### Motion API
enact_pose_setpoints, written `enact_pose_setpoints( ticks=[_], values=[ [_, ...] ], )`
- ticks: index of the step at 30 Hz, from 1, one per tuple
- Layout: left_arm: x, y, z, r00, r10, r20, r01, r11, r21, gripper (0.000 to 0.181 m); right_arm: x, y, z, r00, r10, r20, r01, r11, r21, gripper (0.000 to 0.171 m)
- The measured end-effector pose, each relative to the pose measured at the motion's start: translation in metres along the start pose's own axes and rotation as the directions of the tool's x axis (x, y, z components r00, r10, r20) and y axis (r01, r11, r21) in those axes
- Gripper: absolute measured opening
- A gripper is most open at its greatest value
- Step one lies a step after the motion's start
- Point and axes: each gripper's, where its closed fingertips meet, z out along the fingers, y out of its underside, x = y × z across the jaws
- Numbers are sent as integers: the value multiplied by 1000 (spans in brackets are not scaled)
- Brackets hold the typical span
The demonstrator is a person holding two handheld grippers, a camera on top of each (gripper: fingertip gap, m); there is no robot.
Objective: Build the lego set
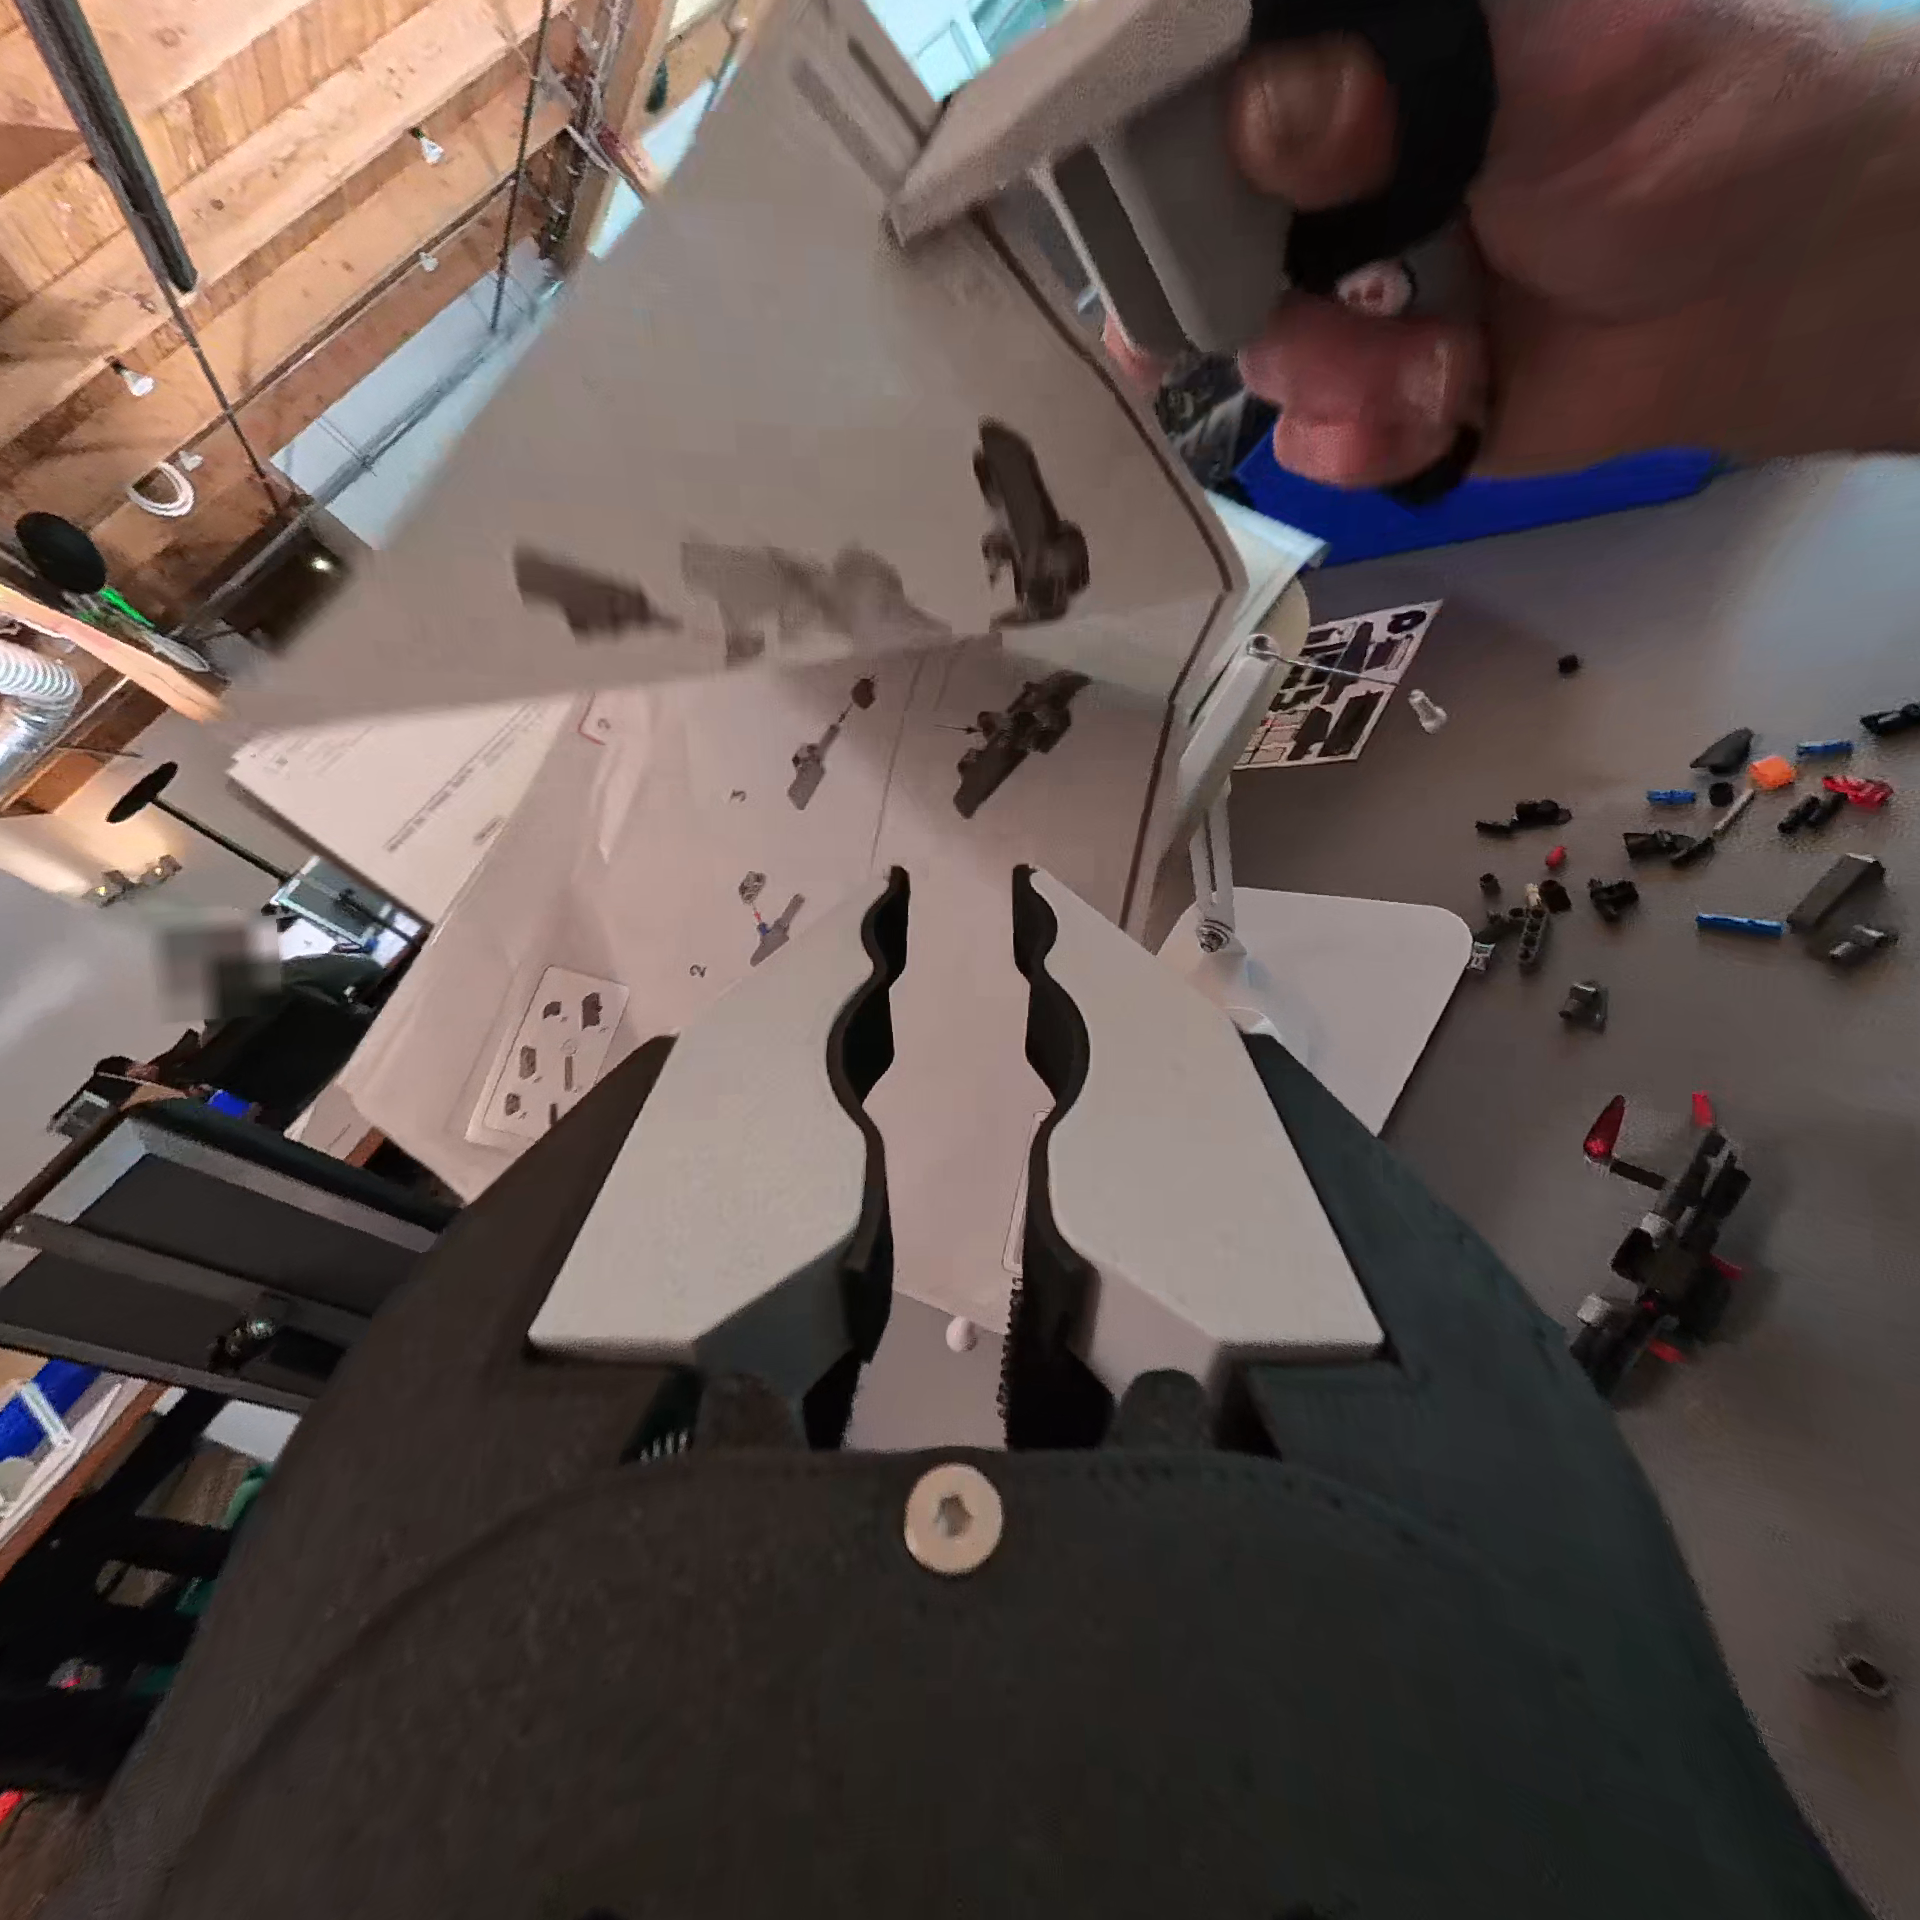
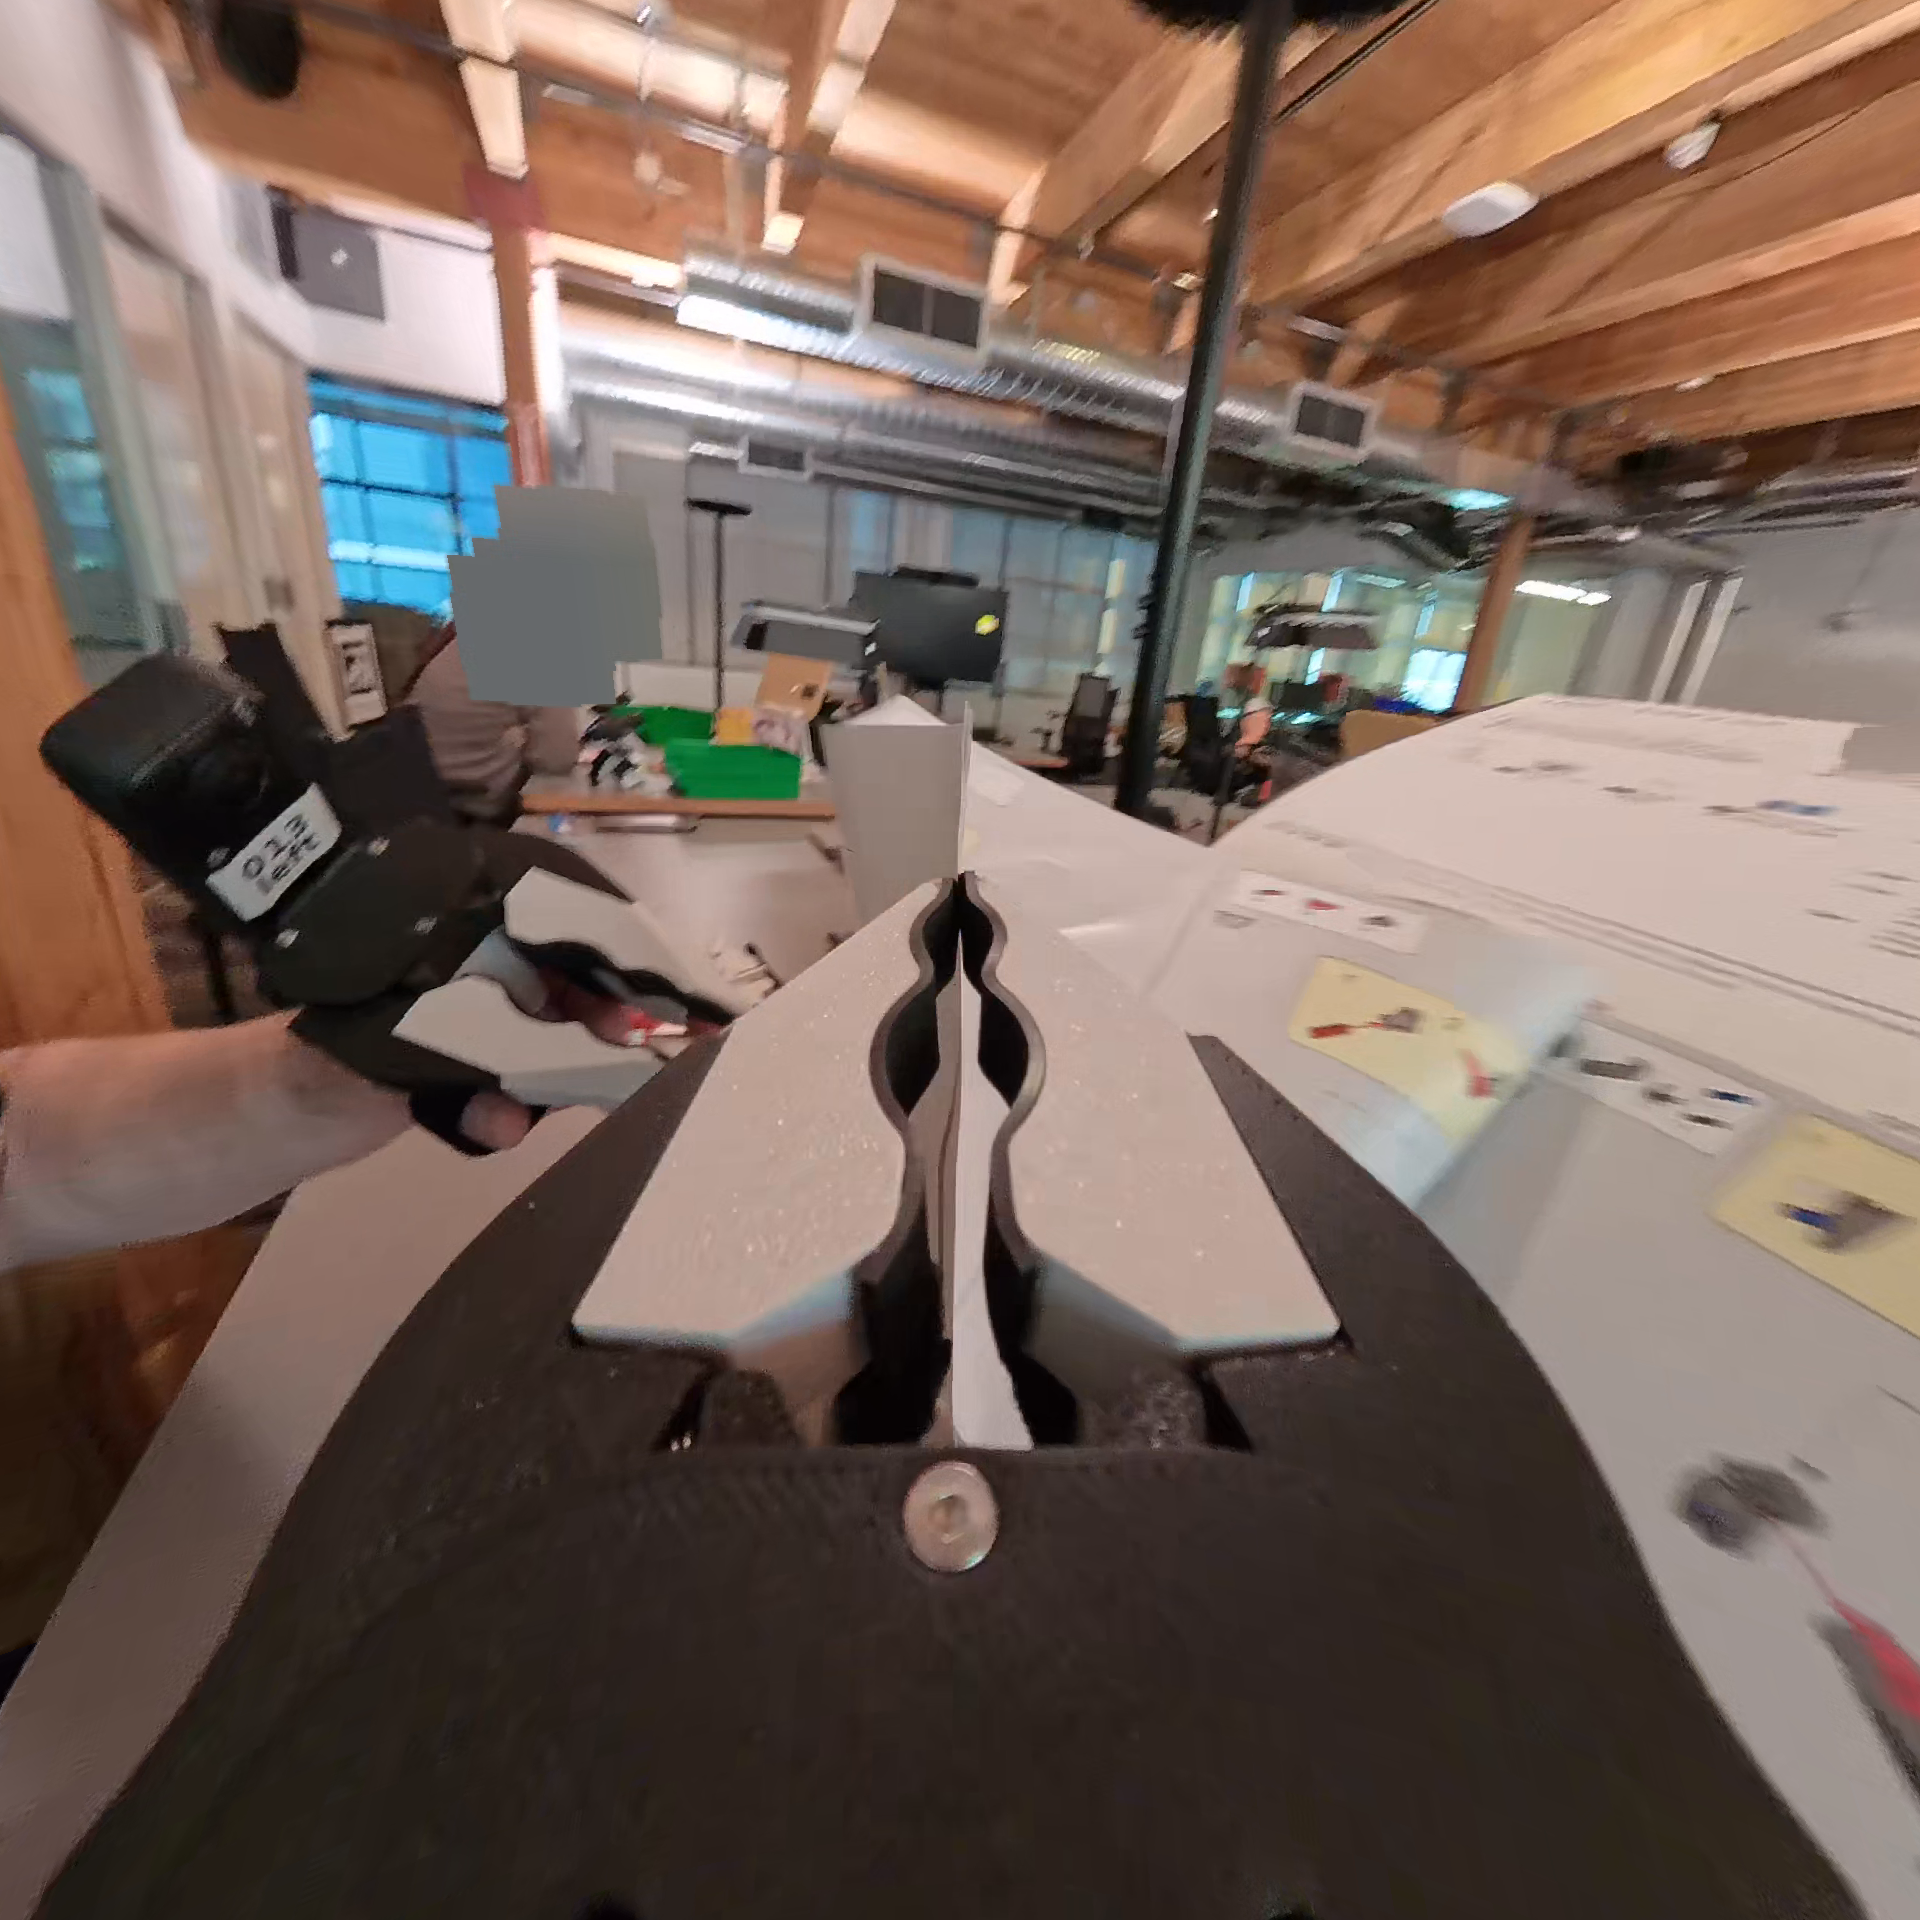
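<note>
The instruction booklet (image 1: pixel 831 769) stands open on a white stand (image 1: pixel 1351 987) just ahead of my left gripper (image 1: pixel 961 883), which is open and empty. My right gripper (image 2: pixel 961 894) is shut on the edge of one booklet page (image 2: pixel 914 800) and holds it up. In the left wrist view that lifted page (image 1: pixel 748 436) is blurred and the right gripper (image 1: pixel 935 197) pinches its top corner. Loose lego pieces (image 1: pixel 1704 831), black, blue, red and orange, lie on the grey table (image 1: pixel 1766 1558). A partly built black and red model (image 1: pixel 1662 1247) sits to the right.
A sticker sheet (image 1: pixel 1340 686) lies behind the stand. The left gripper (image 2: pixel 623 997), held by a hand, shows at the left of the right wrist view. Open booklet pages (image 2: pixel 1507 987) spread to the right. A black pole (image 2: pixel 1195 468) rises behind. My right fingertips sit around 12 centimetres from my left ones.
</note>
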Motion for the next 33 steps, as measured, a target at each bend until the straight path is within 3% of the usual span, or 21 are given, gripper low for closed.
enact_pose_setpoints(
  ticks=[5, 13, 23, 33],
  values=[
    [22, -2, 16, 998, 32, -54, -33, 999, -13, 20, 36, -15, -48, 986, -11, -166, 20, 999, 50, 0],
    [50, -9, 43, 988, 119, -104, -123, 992, -33, 19, 80, 6, -107, 931, -10, -365, 21, 999, 27, 0],
    [62, 10, 81, 964, 245, -98, -256, 960, -112, 21, 107, 30, -143, 876, -4, -482, -2, 1000, -11, 0],
    [41, 48, 96, 975, 211, -73, -222, 948, -229, 23, 124, 60, -172, 838, 108, -535, -110, 994, 29, 0]
  ],
)
